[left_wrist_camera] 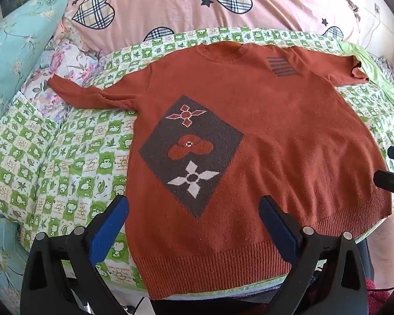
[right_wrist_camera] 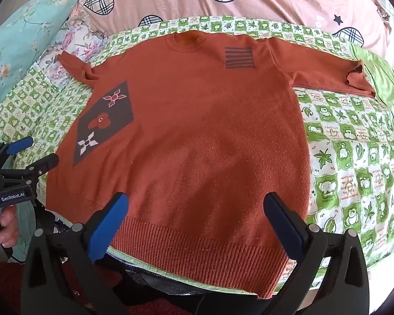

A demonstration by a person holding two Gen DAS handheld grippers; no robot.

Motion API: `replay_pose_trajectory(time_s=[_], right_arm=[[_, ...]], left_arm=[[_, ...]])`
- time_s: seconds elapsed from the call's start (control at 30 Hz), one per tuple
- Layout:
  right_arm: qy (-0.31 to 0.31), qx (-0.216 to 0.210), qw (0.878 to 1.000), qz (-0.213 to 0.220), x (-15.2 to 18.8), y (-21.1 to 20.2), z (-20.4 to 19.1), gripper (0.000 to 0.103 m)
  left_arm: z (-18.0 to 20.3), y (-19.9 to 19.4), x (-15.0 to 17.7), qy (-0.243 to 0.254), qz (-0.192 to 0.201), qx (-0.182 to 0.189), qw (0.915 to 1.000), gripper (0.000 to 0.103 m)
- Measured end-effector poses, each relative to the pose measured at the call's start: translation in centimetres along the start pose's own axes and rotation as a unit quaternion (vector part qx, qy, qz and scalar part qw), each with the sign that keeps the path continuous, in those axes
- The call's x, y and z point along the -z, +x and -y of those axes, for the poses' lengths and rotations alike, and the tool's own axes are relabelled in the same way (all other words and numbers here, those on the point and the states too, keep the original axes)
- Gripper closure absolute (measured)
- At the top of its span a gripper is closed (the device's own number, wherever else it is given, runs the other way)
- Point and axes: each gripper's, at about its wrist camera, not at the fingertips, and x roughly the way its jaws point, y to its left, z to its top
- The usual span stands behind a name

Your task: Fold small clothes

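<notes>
Blue-padded fingers frame the nearest part of each view: the left hand-held gripper (left_wrist_camera: 194, 220) and the right hand-held gripper (right_wrist_camera: 197, 216) both hover with jaws spread wide and nothing between them, just above the ribbed hem of a rust-orange knitted sweater (left_wrist_camera: 249, 136). The left one sits over the hem's left half, the right one over its right half. In the right wrist view the left tool also shows at the edge, held in the person's hand (right_wrist_camera: 2, 225).

Beyond the hem, the sweater lies face up and flat on a green-and-white checked quilt (left_wrist_camera: 65, 157) covering the bed, its bottom edge reaching the near edge of the bed. A dark grey diamond panel with flower motifs (left_wrist_camera: 191, 155) sits on one side of the chest, a small striped grey patch (left_wrist_camera: 282, 66) near the opposite shoulder. Farther still, both sleeves stretch outward, one towards a floral pillow (left_wrist_camera: 65, 63), and the collar points at a pink duvet with plaid hearts (left_wrist_camera: 170, 2).

Judging by this, folding has not begun: the garment is spread and smoothed, no sleeve is turned in, no crease made. All folds remain to be done.
</notes>
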Motion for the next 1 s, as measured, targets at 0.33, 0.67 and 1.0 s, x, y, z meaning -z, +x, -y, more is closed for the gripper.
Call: replay_pose_trajectory(time_s=[0.33,0.67,1.0], right_arm=[[-0.001,-0.003,1.000,0.004,-0.25,-0.25,-0.17,0.000],[-0.001,-0.005,1.000,0.000,-0.28,0.02,-0.05,0.000],[0.002,-0.008,1.000,-0.002,-0.32,-0.08,-0.14,0.000]], left_arm=[[-0.20,-0.14,-0.38,-0.002,-0.001,-0.001,1.0000,0.004],[-0.30,-0.20,-0.29,0.000,0.005,0.000,1.0000,0.004],[-0.07,-0.07,-0.32,0.006,0.006,-0.001,1.0000,0.004]])
